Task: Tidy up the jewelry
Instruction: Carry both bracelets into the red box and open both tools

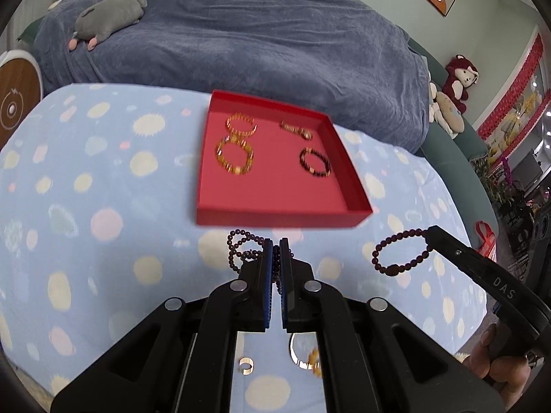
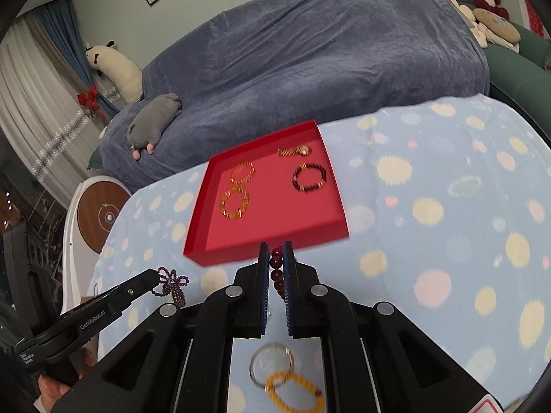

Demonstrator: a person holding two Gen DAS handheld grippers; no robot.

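Note:
A red tray [image 1: 275,215] [image 2: 265,247] lies on the spotted blue cloth. In it are two amber bead bracelets [image 1: 235,155] [image 2: 236,203], a gold watch [image 1: 297,129] [image 2: 295,151] and a dark bead bracelet [image 1: 315,162] [image 2: 309,177]. My left gripper [image 1: 276,246] [image 2: 156,277] is shut on a small purple bead string [image 1: 241,251] [image 2: 172,285], just in front of the tray. My right gripper [image 2: 276,249] [image 1: 430,235] is shut on a dark red bead bracelet [image 2: 277,272] [image 1: 399,253], also in front of the tray.
On the cloth under the grippers lie a silver ring hoop [image 2: 272,361] [image 1: 298,354], a yellow bead bracelet [image 2: 296,392] and a small gold ring [image 1: 246,366]. A blue-covered sofa [image 1: 241,41] with a grey plush [image 1: 110,17] stands behind.

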